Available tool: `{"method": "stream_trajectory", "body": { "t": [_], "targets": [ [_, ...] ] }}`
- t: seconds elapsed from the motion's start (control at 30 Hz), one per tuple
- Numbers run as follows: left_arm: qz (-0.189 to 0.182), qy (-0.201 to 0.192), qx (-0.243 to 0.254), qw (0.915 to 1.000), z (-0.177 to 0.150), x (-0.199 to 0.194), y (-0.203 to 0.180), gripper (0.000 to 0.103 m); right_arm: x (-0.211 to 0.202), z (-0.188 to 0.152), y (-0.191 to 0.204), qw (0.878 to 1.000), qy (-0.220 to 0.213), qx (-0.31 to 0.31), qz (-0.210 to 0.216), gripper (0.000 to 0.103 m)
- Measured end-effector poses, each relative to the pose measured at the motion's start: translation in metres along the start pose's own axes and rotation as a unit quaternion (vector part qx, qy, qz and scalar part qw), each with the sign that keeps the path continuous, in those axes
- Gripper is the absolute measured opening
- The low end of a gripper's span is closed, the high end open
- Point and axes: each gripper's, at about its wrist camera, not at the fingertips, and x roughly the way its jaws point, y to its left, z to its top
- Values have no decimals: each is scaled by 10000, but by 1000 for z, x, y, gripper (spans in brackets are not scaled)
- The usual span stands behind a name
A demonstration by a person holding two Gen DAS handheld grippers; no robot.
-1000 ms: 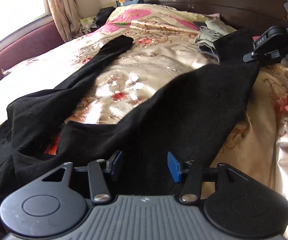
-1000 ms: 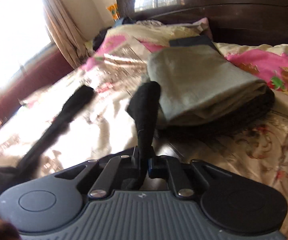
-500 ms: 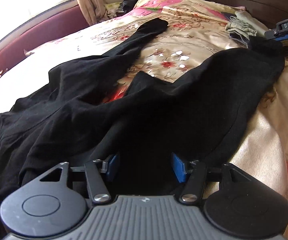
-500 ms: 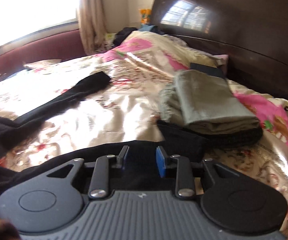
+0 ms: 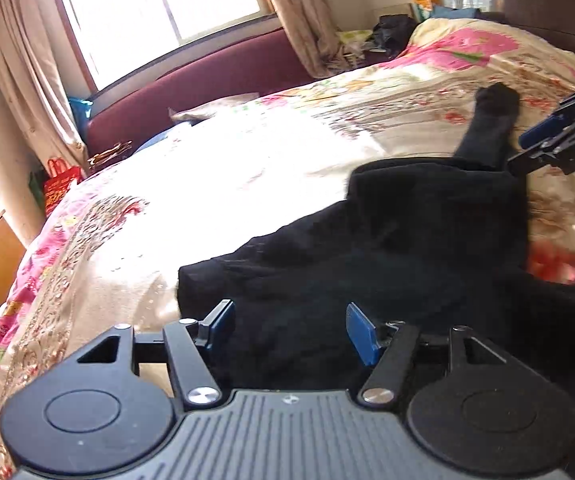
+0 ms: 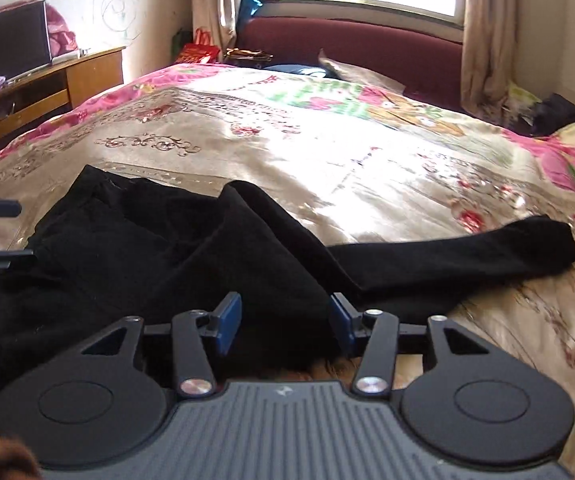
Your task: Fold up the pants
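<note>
Black pants (image 5: pixel 407 240) lie crumpled on the floral quilt (image 5: pixel 207 200), one leg end (image 5: pixel 495 120) pointing away. My left gripper (image 5: pixel 289 330) hovers over the near edge of the fabric. Its jaws are opening and the blue pads (image 5: pixel 361 334) stand clear of the cloth. In the right wrist view the pants (image 6: pixel 159 248) are bunched, with one leg (image 6: pixel 487 252) stretched out to the right. My right gripper (image 6: pixel 285 322) has its jaws opening around a fold of the fabric without pressing on it. Each gripper shows in the other's view: right gripper (image 5: pixel 535 148), left gripper (image 6: pixel 3 234).
The quilt (image 6: pixel 327 152) covers a wide bed. A maroon padded bench (image 6: pixel 351 48) runs under the window with curtains (image 6: pixel 487 32). A wooden desk (image 6: pixel 67 80) stands at the left, a red bag (image 6: pixel 197 50) at the bed's far corner, dark clothes (image 5: pixel 391 30) by the headboard.
The right gripper, shut on a pant leg's end a second ago, has let it go and opened. Both views have swung round toward the window. The left jaws have widened.
</note>
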Motion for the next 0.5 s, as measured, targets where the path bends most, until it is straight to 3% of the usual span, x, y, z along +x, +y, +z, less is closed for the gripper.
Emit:
{"method": "stream_trajectory", "body": {
  "t": [0.1,0.2,0.3,0.5],
  "targets": [
    [249,112,-115,9996,12,37,31,75,38,29,2,9996,205,-28,179,52],
    [220,271,-383,9987,16,65,51,75,69,43,-3,9990,376,17,231,52],
    [8,461,-534,9975,15,88,53,75,96,50,-7,9986,514,-86,83,53],
    [4,604,-324,9976,16,112,42,80,140,52,-10,9950,987,-56,146,57]
  ]
}}
